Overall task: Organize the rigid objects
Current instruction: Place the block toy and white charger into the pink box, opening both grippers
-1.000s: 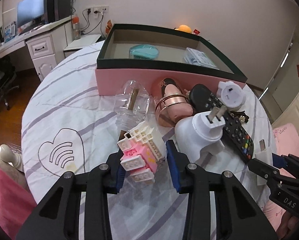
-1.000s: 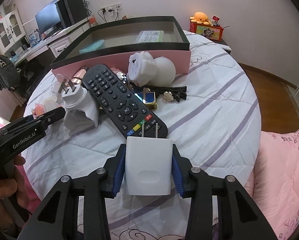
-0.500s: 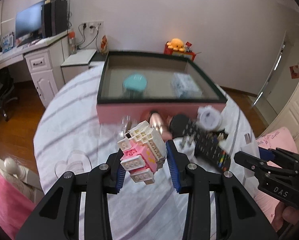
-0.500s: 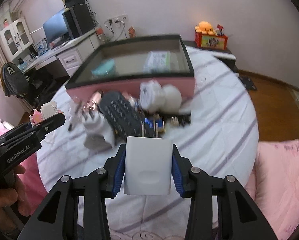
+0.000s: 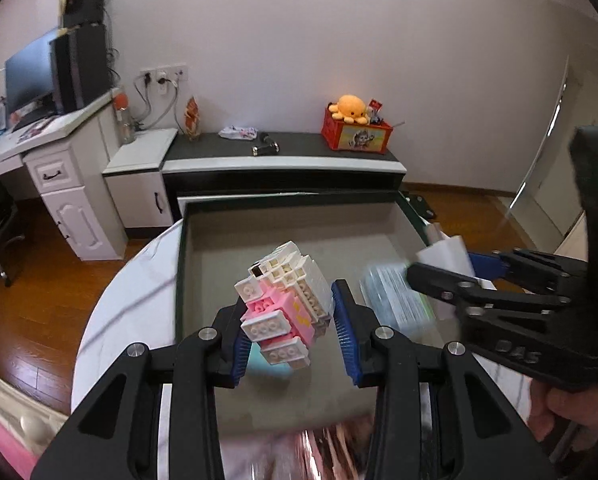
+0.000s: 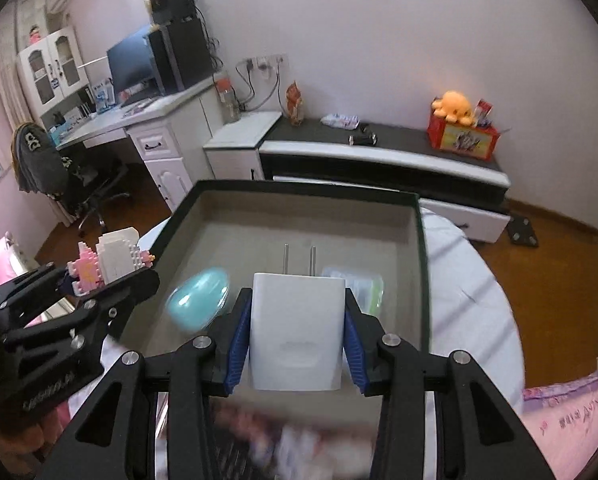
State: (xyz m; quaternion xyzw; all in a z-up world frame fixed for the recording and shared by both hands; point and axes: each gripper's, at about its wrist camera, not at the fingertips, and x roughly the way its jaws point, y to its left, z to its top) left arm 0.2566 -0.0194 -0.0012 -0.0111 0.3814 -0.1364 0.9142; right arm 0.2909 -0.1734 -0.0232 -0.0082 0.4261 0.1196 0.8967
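My left gripper is shut on a pink and white toy brick block and holds it in the air over the open box. My right gripper is shut on a white plug adapter, prongs forward, also over the box. Each gripper shows in the other's view: the right one at right, the left one at left. Inside the box lie a teal oval case and a clear plastic pack.
The box has a dark green rim and sits on a round table with a striped white cloth. Blurred items lie at the near table edge. Behind stand a low black-and-white cabinet, a white desk and an office chair.
Both grippers rose from the table and moved forward over the box, each keeping its object. The remote and other loose items dropped out of view below.
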